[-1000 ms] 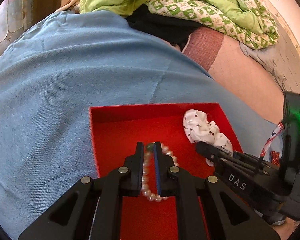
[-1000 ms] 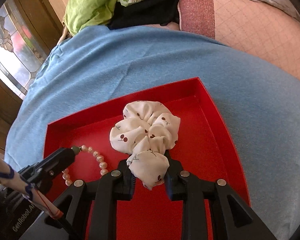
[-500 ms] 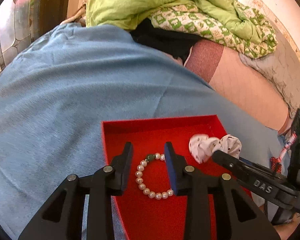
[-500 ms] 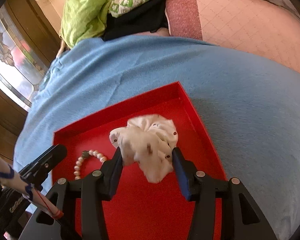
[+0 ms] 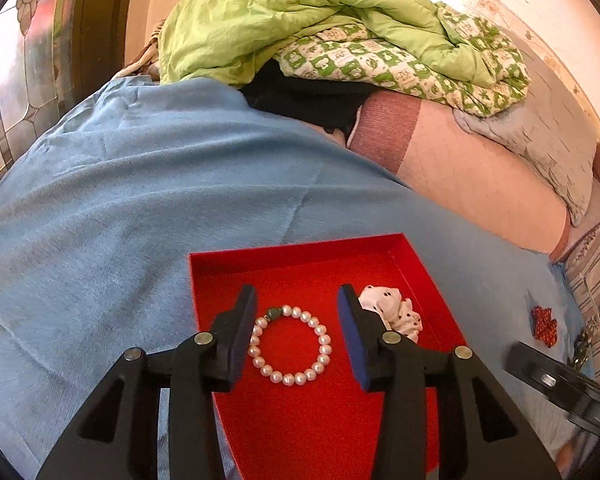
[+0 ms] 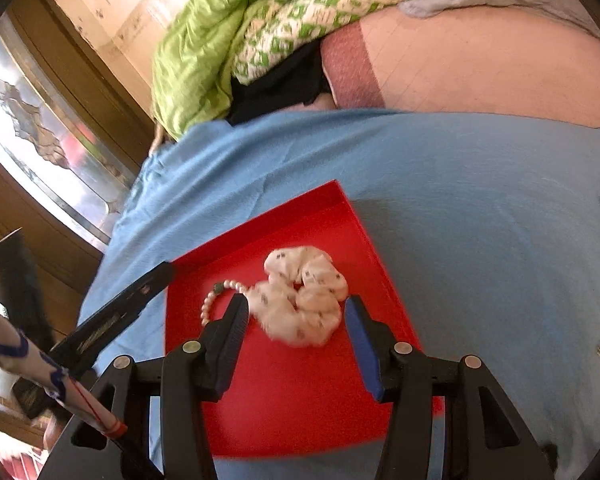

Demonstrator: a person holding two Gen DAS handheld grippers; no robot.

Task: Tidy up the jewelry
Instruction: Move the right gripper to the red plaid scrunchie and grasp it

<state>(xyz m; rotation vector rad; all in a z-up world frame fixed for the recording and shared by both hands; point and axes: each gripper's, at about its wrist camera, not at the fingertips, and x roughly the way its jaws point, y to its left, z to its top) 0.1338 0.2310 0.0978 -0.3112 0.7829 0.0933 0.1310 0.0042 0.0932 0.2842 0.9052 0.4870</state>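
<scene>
Pearl bracelet (image 5: 290, 346) flat on the floor of the red tray (image 5: 296, 254), framed by the left gripper (image 5: 296, 334), jaws opening, pads clear of the beads. Beside the bracelet, white scrunchie (image 6: 300, 300) also loose in the tray, under the right gripper (image 6: 292, 320), parted and empty. Looks like the release step. Next, probably: lifting clear of the tray, then reaching beyond its right edge across the blue cloth (image 5: 140, 200) for the red bow (image 5: 544, 320).

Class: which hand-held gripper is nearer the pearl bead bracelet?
Left. The left hand-held gripper hangs over the pearl bead bracelet, jaws opening; the right hand-held gripper is beside it.
</scene>
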